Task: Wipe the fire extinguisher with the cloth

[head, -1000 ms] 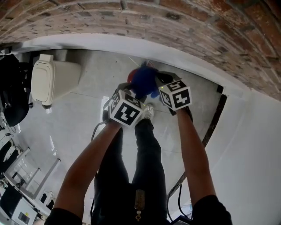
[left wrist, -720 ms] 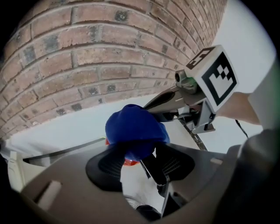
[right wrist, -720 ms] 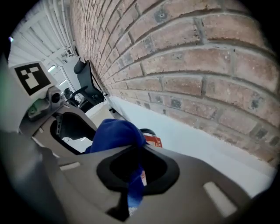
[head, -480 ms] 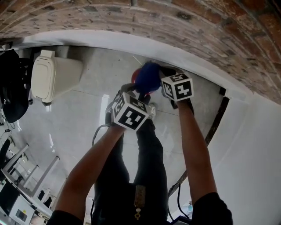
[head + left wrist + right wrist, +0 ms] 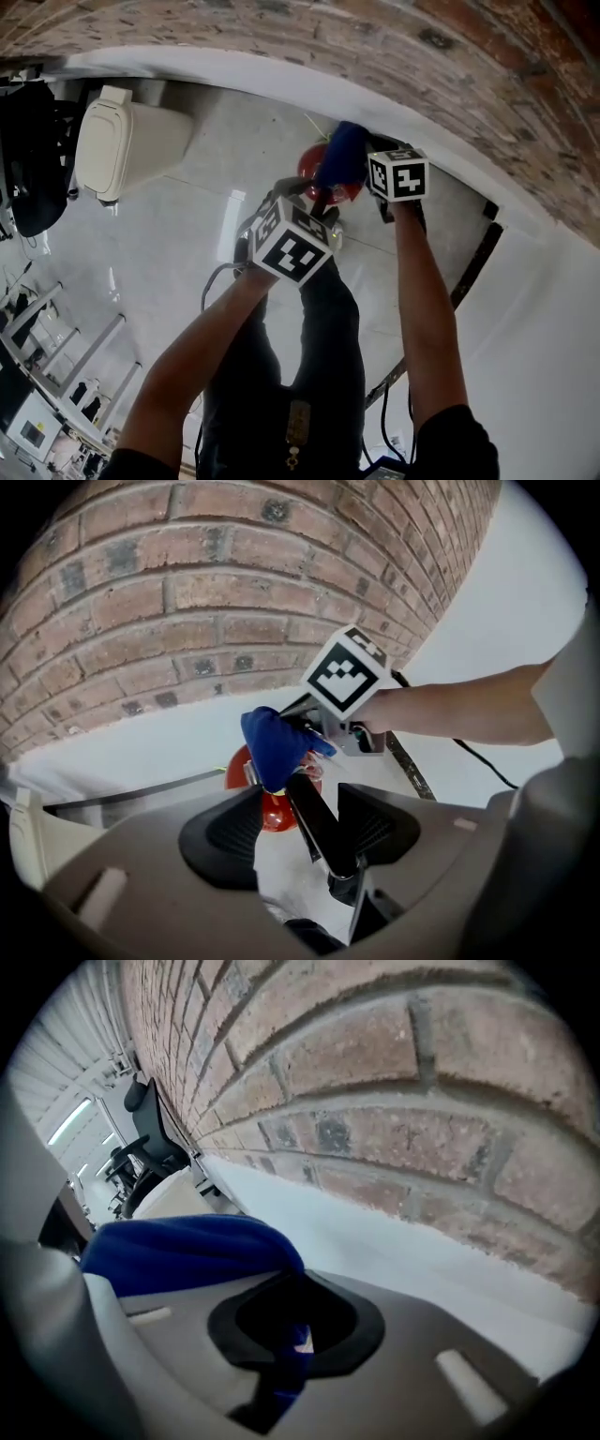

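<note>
right gripper (image 5: 295,1324): fingers clenched on blue cloth (image 5: 272,745), which lies over top of red fire extinguisher (image 5: 273,814) | left gripper (image 5: 300,797): jaws wide, just been opening; black handle (image 5: 323,832) between them, unpinched | brick wall (image 5: 234,602) close beyond fingers; floor (image 5: 187,206) open behind

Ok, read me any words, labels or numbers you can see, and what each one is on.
No readable text anywhere.
The near marker cube and the far marker cube: black-and-white square patterns only, no letters.
The fire extinguisher: bare red, partly under the blue cloth; no label shows.
</note>
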Tool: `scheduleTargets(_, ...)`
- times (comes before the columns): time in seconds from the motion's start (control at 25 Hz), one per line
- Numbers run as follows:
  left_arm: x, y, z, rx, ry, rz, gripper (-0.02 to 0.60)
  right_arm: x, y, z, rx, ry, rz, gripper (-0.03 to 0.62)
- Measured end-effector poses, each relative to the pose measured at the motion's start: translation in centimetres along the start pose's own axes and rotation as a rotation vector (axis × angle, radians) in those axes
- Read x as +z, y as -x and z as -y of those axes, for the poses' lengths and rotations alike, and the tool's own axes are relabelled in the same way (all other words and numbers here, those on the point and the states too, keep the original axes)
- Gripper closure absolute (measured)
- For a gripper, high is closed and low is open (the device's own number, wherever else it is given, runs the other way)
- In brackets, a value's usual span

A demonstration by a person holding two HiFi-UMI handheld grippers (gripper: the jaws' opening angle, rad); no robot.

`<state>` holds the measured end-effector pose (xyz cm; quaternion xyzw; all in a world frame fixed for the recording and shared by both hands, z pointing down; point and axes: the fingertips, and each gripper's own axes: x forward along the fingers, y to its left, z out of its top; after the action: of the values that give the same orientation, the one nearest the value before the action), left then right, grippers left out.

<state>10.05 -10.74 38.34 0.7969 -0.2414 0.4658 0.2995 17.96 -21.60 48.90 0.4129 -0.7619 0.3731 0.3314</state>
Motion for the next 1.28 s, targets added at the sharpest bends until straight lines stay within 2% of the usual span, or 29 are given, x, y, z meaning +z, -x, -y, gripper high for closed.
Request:
scheduleTargets(0.12, -0.4, 0.0, -0.1, 0.002, 0.003, -0.014, 0.319, -0.4, 3.7, -1.5, 0.004, 0.011, 0.037, 0.577)
scheduleTargets(0.28, -0.6, 0.0, -0.1, 0.007, -0.009, -0.033, 0.319, -0.8, 8.1, -5.5, 0.039, 0.109, 0.057, 0.577)
scheduleTargets(0.56, -0.7, 0.1, 0.0, 0.011, -0.033, -0.041, 0.319, -0.3, 10.5, -9.9, 0.074, 0.167, 0.095, 0.577)
scheduleTargets(0.72, -1.1, 0.1, 0.6, -0.006, -0.041, -0.055, 0.319, 1.1, 8.6, -9.3, 0.071, 0.171, 0.091, 0.577)
scheduleTargets(0.96, -1.2, 0.3, 0.2, -0.020, 0.000, -0.044, 0.310, 4.1, 5.5, -7.3, 0.065, 0.227, 0.072, 0.577)
scheduleTargets(1.28, -1.5, 0.2, 0.1, -0.038, 0.062, -0.034, 0.310, 5.1, 0.2, -3.2, 0.047, 0.229, -0.050, 0.577)
